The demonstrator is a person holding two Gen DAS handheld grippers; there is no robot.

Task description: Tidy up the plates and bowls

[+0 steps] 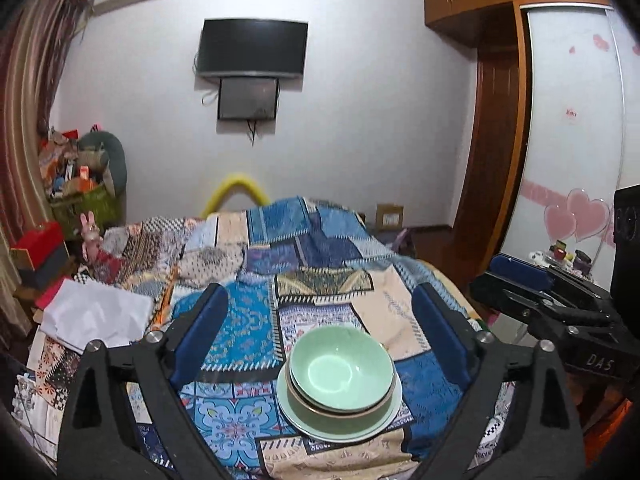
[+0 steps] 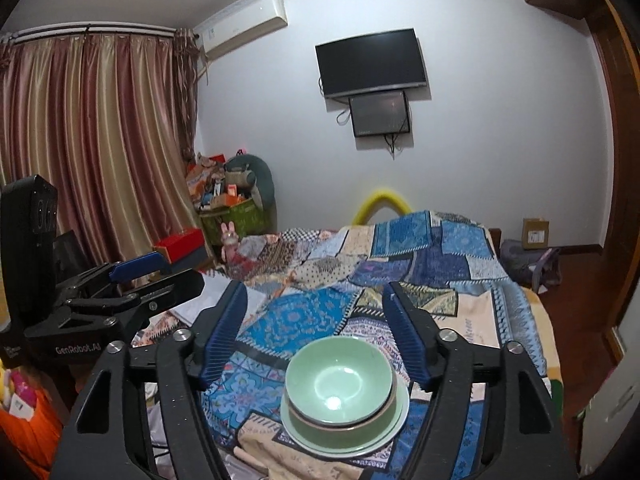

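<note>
- Left claw [image 1: 320, 320]: jaws spread wide, nothing between the pads (blue pads visible either side of its view). It hung above the bed, tilted down a bit toward the dishes.
- Stack, seen from the left claw: a green bowl [image 1: 342, 364] sat nested in a darker bowl [image 1: 340, 410], both on a pale plate [image 1: 304, 420], all resting on the patchwork quilt [image 1: 248, 320]. The stack lay ahead and below, a bit right of the claw's centre line, closer to the right pad than the left.
- Right claw [image 2: 316, 328]: also spread, less wide than the left, holding nothing. Green bowl [image 2: 340, 378] and plate [image 2: 348, 442] lay ahead and below, approx. centred between its pads.
- The relation that counts: the stack is round, so no long axis to line up with; either claw would need to drop and go fwd to reach a rim. My read: right claw is better lined up, left would need a shift to its right first.
- The two claws sat side by side, apart, each showing at the edge of the other's view.
- Judgement: dishes look already stacked, so the task seems near done.
</note>
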